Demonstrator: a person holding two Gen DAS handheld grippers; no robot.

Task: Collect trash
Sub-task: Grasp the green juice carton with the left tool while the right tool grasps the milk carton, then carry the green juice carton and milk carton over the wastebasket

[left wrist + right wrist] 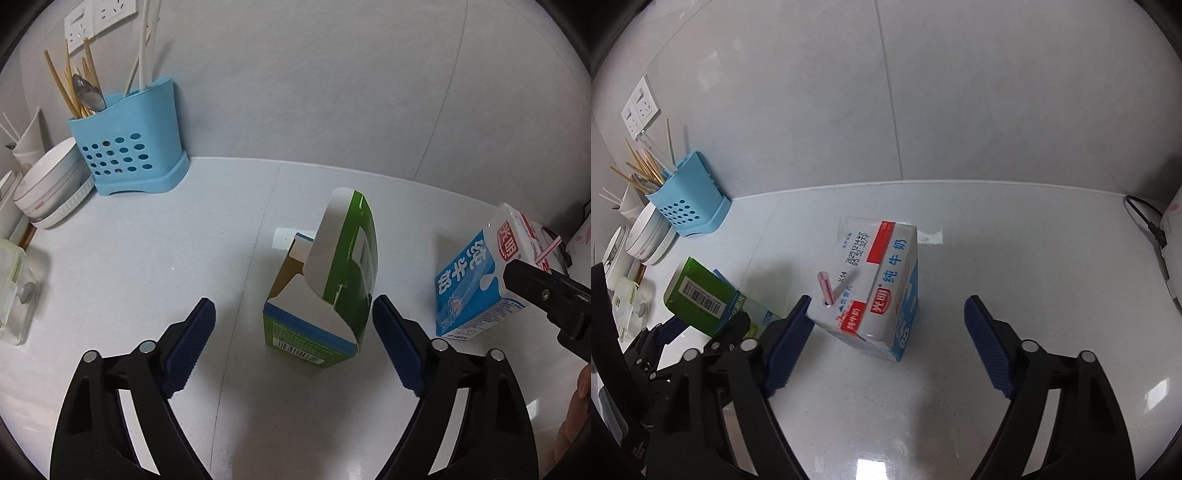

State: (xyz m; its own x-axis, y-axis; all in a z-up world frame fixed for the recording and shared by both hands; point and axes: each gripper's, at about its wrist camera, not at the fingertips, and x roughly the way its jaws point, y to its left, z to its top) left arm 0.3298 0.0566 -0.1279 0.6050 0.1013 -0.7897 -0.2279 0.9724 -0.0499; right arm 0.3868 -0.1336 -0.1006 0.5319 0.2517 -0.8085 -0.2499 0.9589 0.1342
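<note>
White countertop [960, 406] backed by a grey tiled wall is observed; positions are given relative to the blue utensil holder [129, 147]. Nearest it, to its right, the green carton [325, 295] stands with its top flap torn open. The left gripper [293, 328] is spread around this carton, pads clear of both sides. Further right, the milk carton [879, 288] stands with a pink straw [826, 287] protruding. The right gripper [886, 325] is parted around it; the left pad appears just beside its edge, contact not confirmed. Risks judged: the loose flap may buckle under closure, an off-centre squeeze may tip either carton, and residual milk may be forced out at the straw.
</note>
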